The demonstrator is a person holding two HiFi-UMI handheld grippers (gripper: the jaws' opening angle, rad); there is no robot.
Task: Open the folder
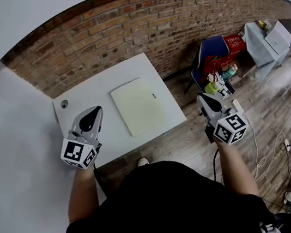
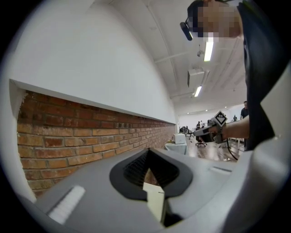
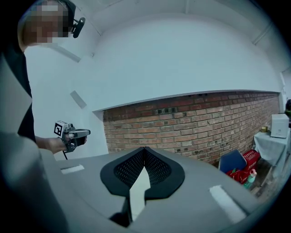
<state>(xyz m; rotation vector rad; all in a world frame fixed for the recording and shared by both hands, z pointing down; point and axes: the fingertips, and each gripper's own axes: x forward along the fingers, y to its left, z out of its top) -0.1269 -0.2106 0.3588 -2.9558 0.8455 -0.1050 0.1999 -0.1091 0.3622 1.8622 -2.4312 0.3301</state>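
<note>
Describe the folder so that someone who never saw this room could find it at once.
Find the red brick wall; a white table stands before it. On the table's right half lies the folder, closed and flat, pale cream. Its only neighbour there is a small round grey fitting near the left edge, far smaller than the folder.

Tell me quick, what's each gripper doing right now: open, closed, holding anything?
Left gripper: closed, jaws together, holding nothing.
Right gripper: closed, jaws together, holding nothing.
</note>
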